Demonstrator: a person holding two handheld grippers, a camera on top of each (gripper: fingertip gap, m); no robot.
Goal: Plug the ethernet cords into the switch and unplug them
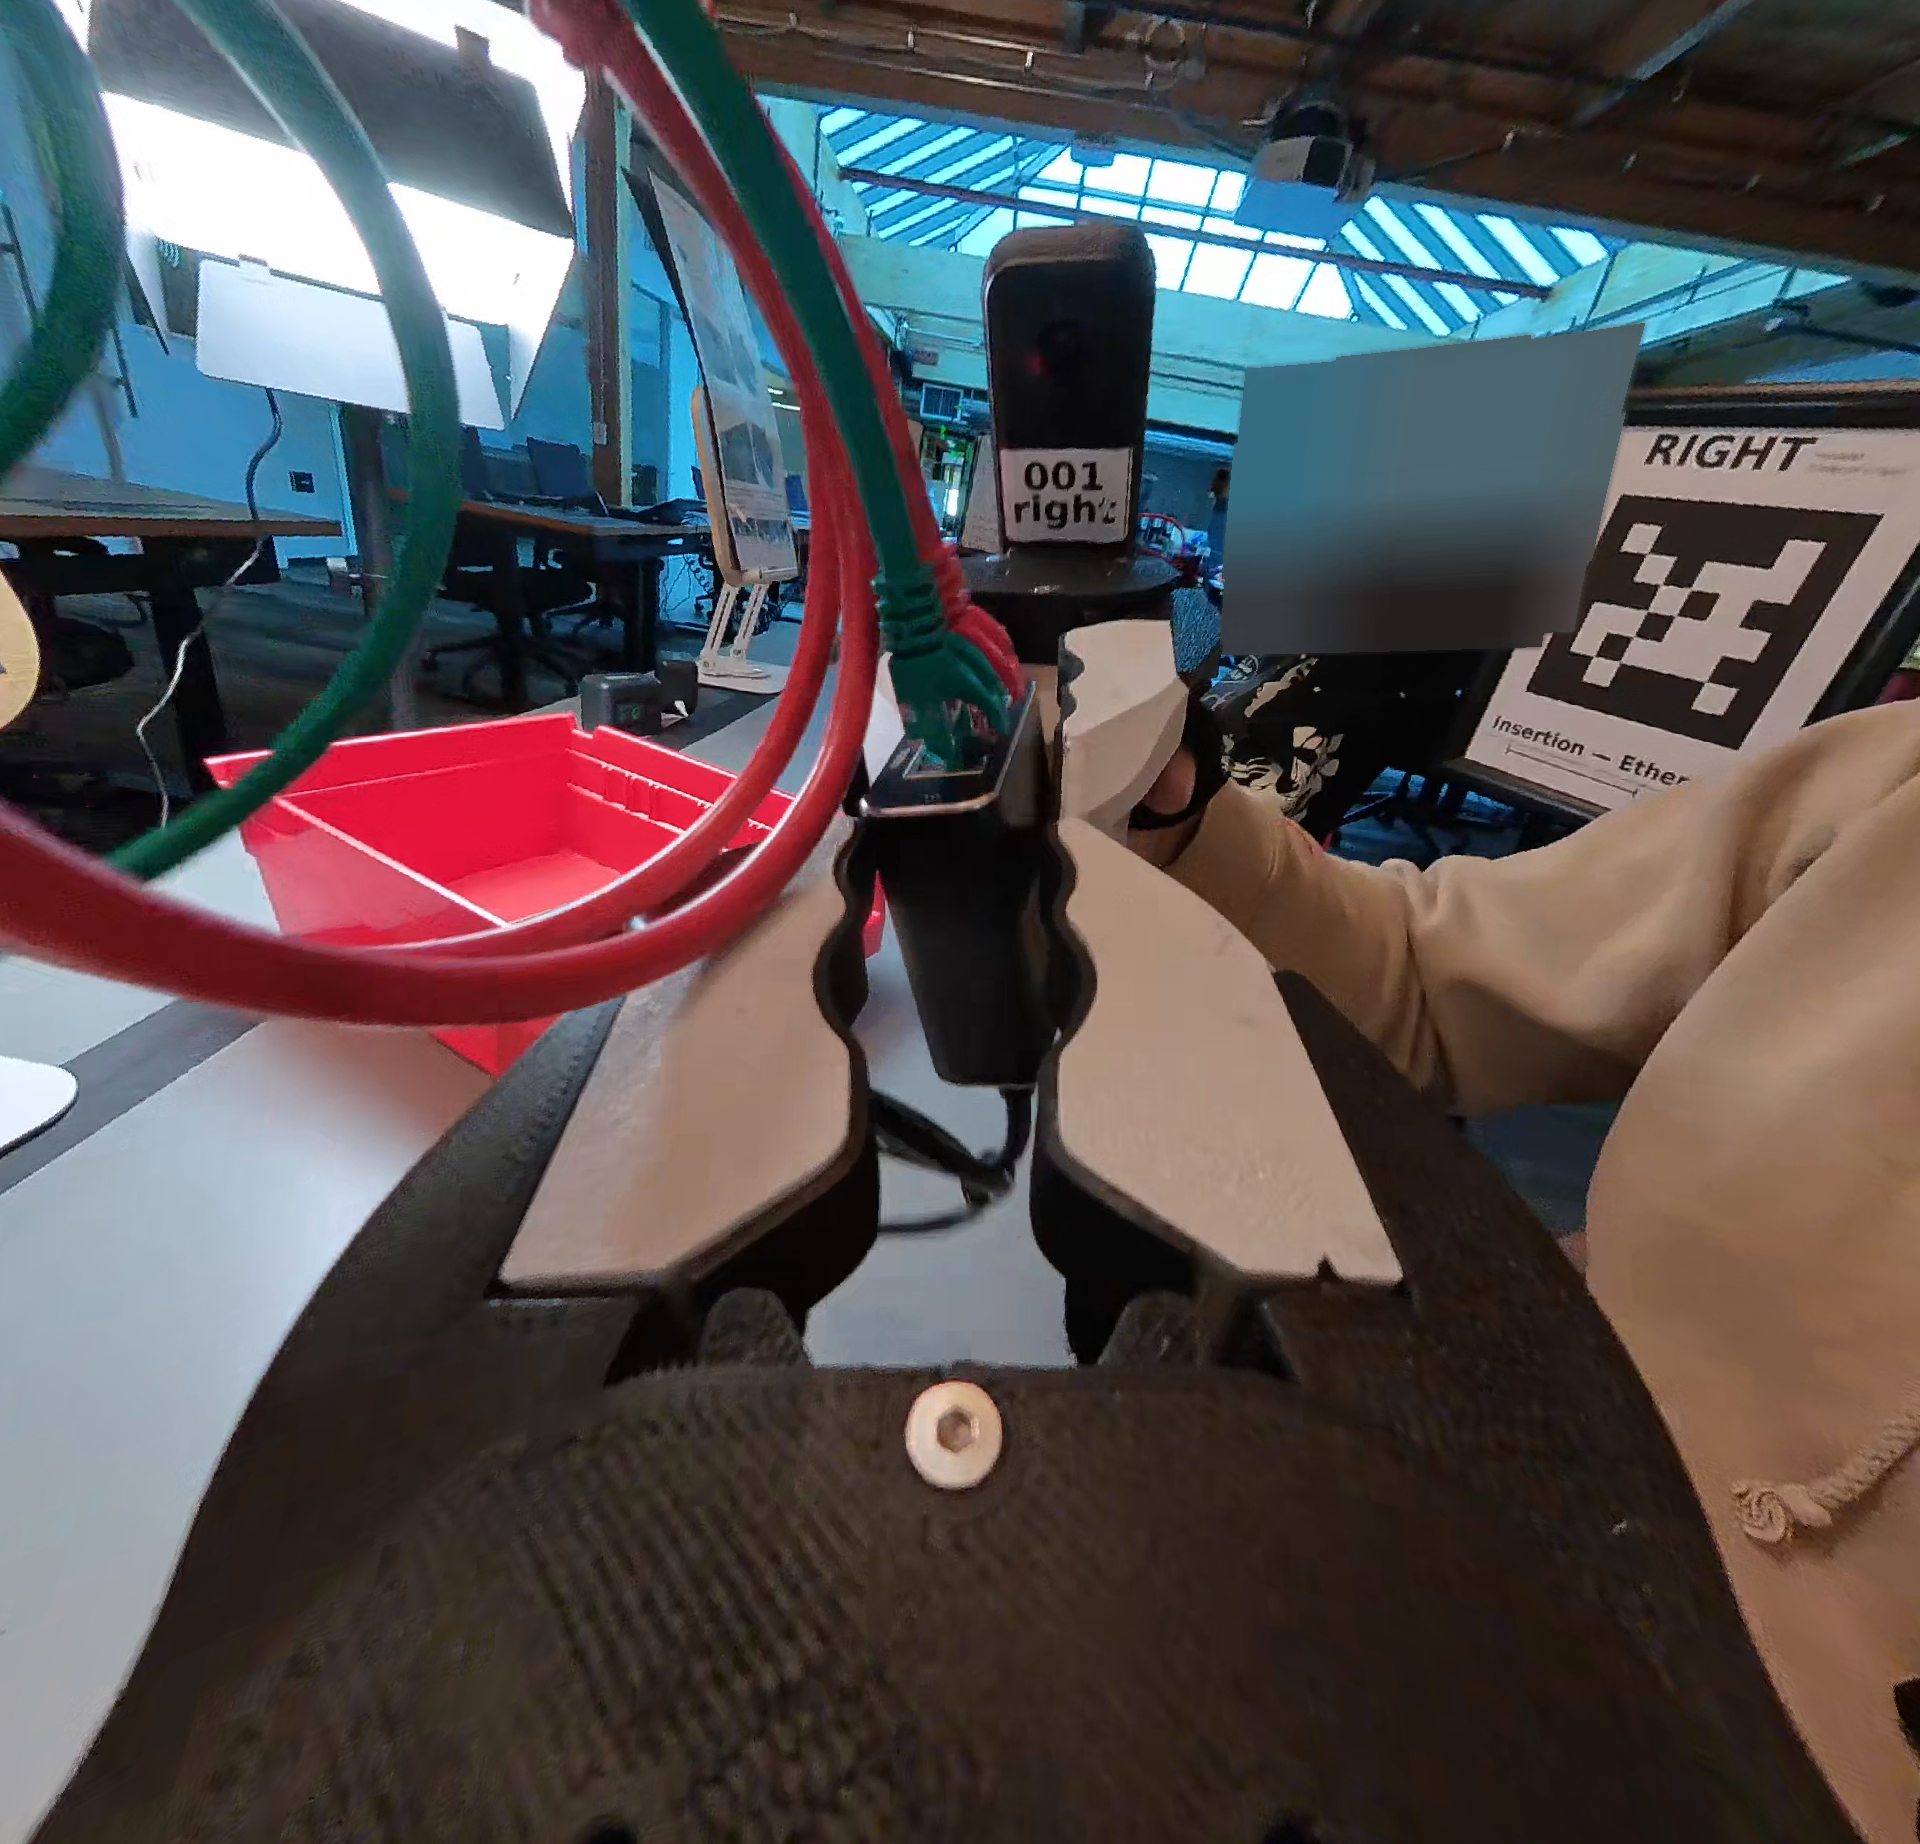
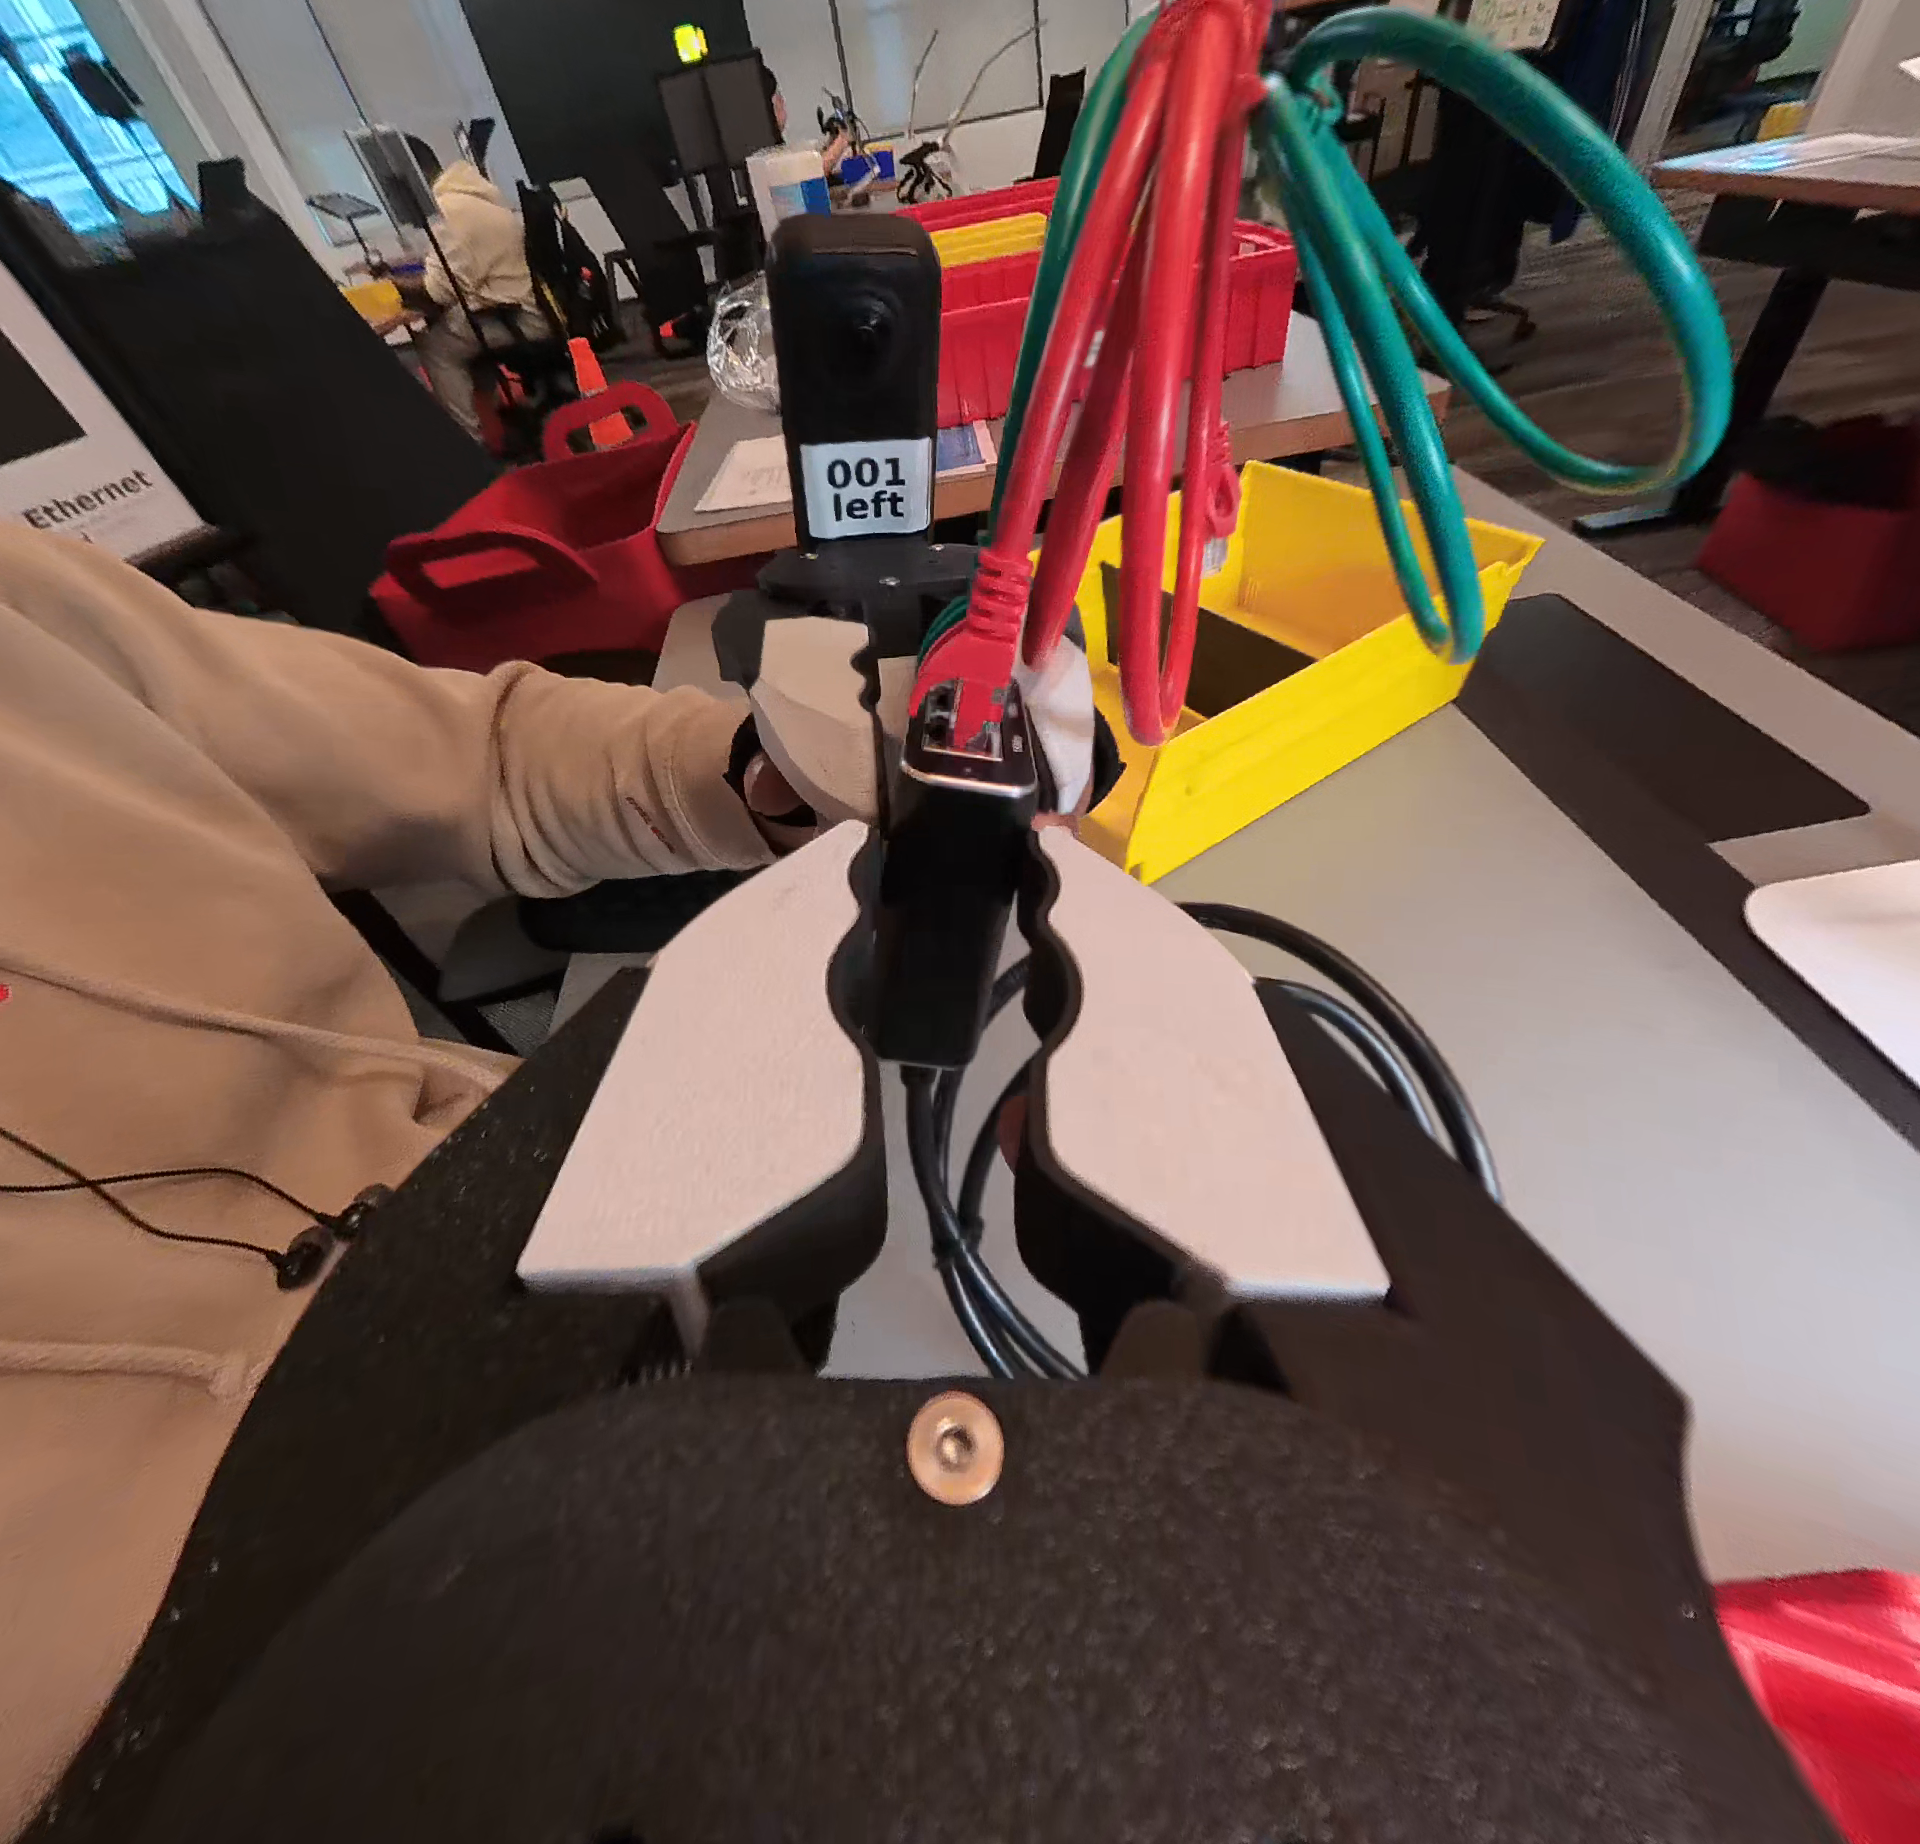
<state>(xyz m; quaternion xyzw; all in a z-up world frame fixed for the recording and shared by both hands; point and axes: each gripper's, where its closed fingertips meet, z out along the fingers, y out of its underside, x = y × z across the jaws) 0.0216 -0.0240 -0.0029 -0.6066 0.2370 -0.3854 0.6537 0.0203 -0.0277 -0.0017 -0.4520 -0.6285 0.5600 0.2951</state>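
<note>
The black switch is upright, ports facing up, clamped between the fingers of my left gripper. My right gripper is shut on the same switch from the opposite side. Each gripper shows across from the other: the right gripper in the left wrist view, the left gripper in the right wrist view. A green plug and red plugs sit in the ports. The red cords and green cords loop upward, bundled together at the top.
A red bin stands on the grey table beyond the switch in the left wrist view. A yellow bin stands beyond it in the right wrist view. The switch's black power cable coils on the table. A beige sleeve holds the left gripper. Less than 4 cm separates the two grippers' tips.
</note>
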